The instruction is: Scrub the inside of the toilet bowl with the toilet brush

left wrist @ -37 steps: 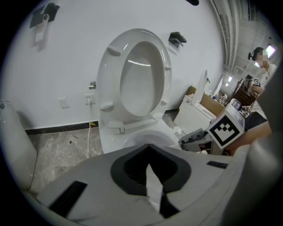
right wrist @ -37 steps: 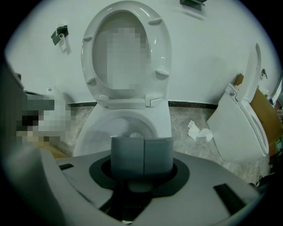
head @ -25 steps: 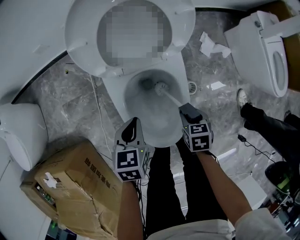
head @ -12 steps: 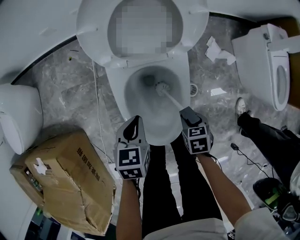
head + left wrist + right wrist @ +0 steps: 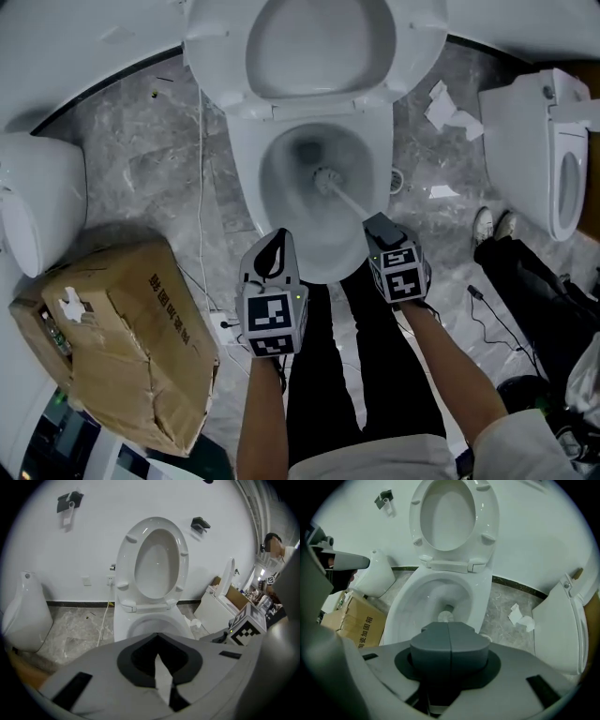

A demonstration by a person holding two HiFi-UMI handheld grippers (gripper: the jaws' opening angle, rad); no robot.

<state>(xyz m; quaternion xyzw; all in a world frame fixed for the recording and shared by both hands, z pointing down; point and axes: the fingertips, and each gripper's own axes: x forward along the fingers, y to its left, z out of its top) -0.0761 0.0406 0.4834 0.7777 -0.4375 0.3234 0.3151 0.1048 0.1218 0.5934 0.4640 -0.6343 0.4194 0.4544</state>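
A white toilet stands with its seat (image 5: pixel 220 47) raised and its bowl (image 5: pixel 246 155) open below me. The toilet brush head (image 5: pixel 324 178) rests inside the bowl just this side of the drain, and its pale handle (image 5: pixel 354 202) slants back into my right gripper (image 5: pixel 378 225), which is shut on it over the bowl's near right rim. In the right gripper view the dark jaws (image 5: pixel 449 630) meet and hide the handle, with the brush head (image 5: pixel 446 616) showing beyond them. My left gripper (image 5: pixel 273 239) hangs shut and empty at the bowl's near left rim, pointing at the toilet (image 5: pixel 140 627).
A crushed cardboard box (image 5: pixel 122 328) lies on the marble floor at left, beside a white fixture (image 5: pixel 37 216). A second toilet (image 5: pixel 539 150) stands at right, with crumpled paper (image 5: pixel 450 112) and another person's legs (image 5: pixel 525 272) near it. A cable (image 5: pixel 201 187) runs along the toilet's left side.
The head view has swung, so the toilet sits further right in the picture. The brush head has drawn slightly away from the drain toward me. The grip on the handle is unchanged.
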